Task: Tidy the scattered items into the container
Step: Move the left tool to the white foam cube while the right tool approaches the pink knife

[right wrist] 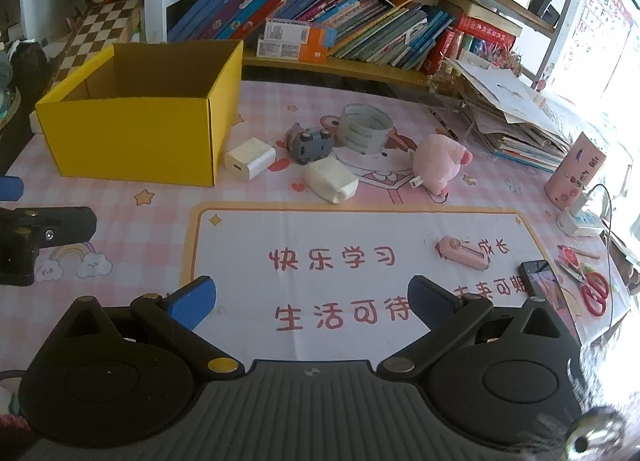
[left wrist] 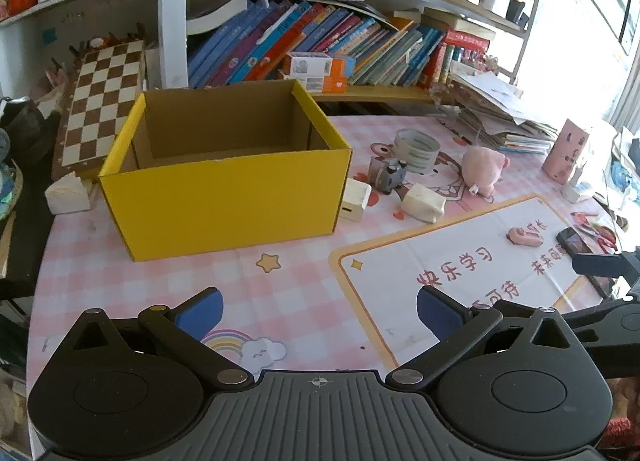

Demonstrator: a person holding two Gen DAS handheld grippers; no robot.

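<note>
Both claws, left gripper (left wrist: 318, 311) & right gripper (right wrist: 310, 299), gaped wide, empty; box (left wrist: 224, 197) unfilled. Risk: soft pig (right wrist: 438, 161) could've slipped from the pinch.

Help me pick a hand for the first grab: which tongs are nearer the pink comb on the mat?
Right. The right tongs sit just short of the pink comb, slightly to its left; the left tongs are farther left, nearer the yellow box.

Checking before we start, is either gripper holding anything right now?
No. The left gripper and right gripper are both open and hold nothing.
</note>
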